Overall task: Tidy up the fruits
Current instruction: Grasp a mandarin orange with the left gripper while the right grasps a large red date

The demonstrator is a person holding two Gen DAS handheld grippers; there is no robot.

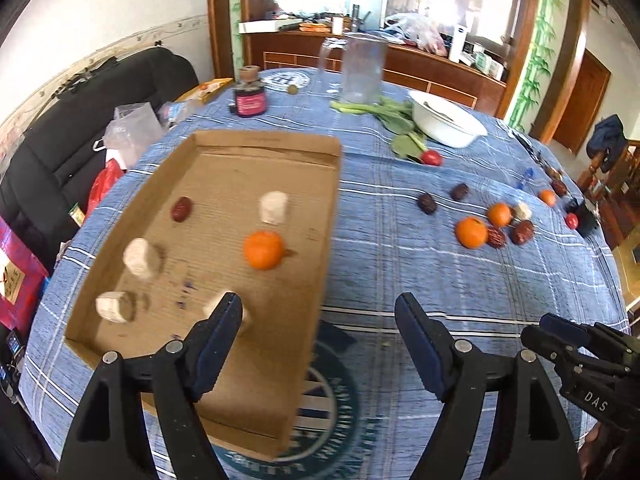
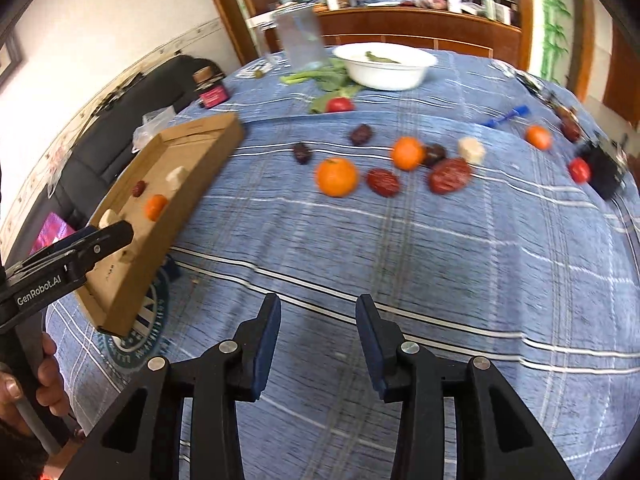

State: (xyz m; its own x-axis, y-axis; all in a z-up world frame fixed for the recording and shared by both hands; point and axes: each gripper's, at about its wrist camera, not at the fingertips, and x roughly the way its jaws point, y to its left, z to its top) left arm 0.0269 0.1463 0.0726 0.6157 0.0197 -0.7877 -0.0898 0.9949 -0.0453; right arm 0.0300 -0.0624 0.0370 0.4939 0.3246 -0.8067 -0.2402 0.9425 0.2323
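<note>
A shallow cardboard tray (image 1: 264,140) lies on the blue checked tablecloth; it also shows in the right wrist view (image 2: 192,168). It holds an orange (image 1: 263,249), a red date (image 1: 181,209) and several white chunks (image 1: 273,207). My left gripper (image 1: 318,312) is open and empty above the tray's near right edge. Loose oranges (image 2: 336,177), red dates (image 2: 450,175), a white chunk (image 2: 472,149) and small red fruits (image 2: 579,170) lie on the cloth to the right. My right gripper (image 2: 318,314) is open and empty above bare cloth, short of them.
A white bowl (image 2: 384,74), green leaves (image 2: 320,76), a clear jug (image 2: 298,40) and a dark jar (image 2: 210,88) stand at the table's far side. A black object (image 2: 606,174) sits at the right edge. A black sofa (image 1: 80,120) is beyond the left edge.
</note>
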